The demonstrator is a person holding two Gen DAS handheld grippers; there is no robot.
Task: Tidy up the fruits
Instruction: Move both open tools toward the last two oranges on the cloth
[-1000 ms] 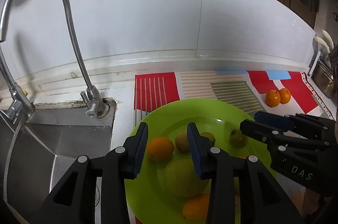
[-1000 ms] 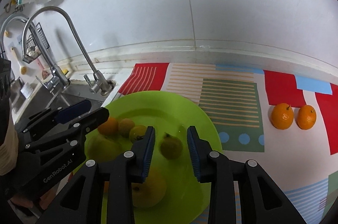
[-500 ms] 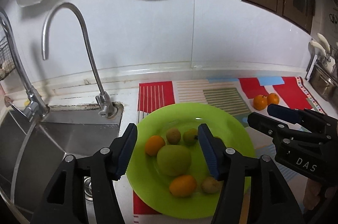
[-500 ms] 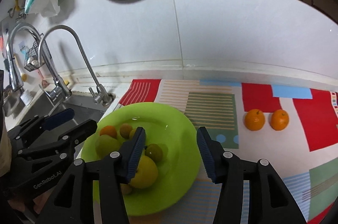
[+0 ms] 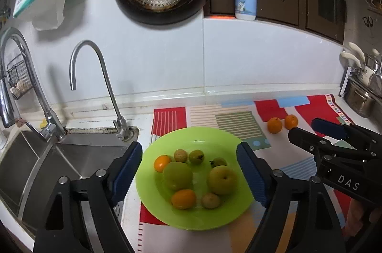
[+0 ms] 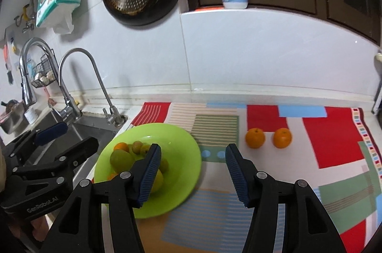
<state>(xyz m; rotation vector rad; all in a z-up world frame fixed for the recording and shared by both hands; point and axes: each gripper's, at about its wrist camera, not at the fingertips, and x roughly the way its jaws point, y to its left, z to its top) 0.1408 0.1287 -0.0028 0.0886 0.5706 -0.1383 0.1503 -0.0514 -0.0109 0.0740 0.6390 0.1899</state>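
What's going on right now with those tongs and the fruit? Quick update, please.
Left tongs and right tongs have just been opening, both empty. Green plate holds eight fruits; two oranges on the mat. Nothing in the way.

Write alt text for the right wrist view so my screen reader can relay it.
The open, empty right gripper hovers over a patterned mat, between a green plate of fruit and two oranges lying loose on the mat. The left gripper, also open, is beside the sink.

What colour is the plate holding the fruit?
Bright lime green plate, seen best in the left wrist view.
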